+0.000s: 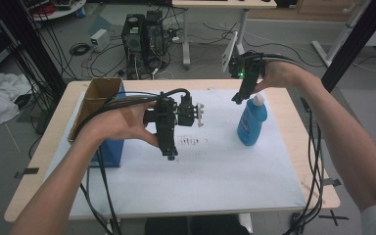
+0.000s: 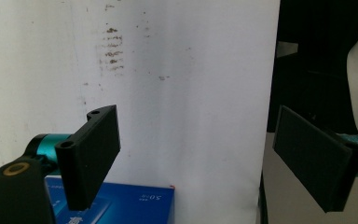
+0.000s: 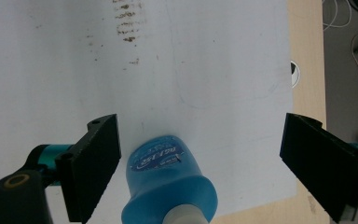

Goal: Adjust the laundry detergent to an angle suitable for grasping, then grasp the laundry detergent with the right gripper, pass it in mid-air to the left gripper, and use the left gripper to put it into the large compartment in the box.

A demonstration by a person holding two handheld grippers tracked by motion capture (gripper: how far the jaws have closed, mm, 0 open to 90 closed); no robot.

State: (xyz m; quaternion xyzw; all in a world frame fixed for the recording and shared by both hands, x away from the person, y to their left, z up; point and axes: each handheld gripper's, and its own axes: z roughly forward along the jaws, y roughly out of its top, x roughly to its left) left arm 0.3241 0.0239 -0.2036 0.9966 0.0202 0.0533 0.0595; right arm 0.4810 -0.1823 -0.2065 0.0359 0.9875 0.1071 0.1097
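Right gripper (image 1: 237,99) hangs just above the white cap of the blue bottle (image 1: 252,122), jaws spread wide and gripping nothing; in the right gripper view the bottle (image 3: 168,186) sits between the two black pads, nearer the left one, touching neither. That bottle stands upright on the white sheet (image 1: 215,166), at about two o'clock from the sheet's middle. Left gripper (image 1: 170,155), near the middle of the table (image 1: 54,132), points down at the sheet with its jaws wide apart and empty too. At nine o'clock from it stands a blue box (image 1: 108,149) topped by an open cardboard box (image 1: 95,98), close beside the left hand (image 1: 122,122). Brown smudges (image 1: 190,141) mark the sheet between the grippers. The left gripper view shows print on the blue box's (image 2: 140,203) face, unreadable from above; the right gripper view shows the bottle's label.
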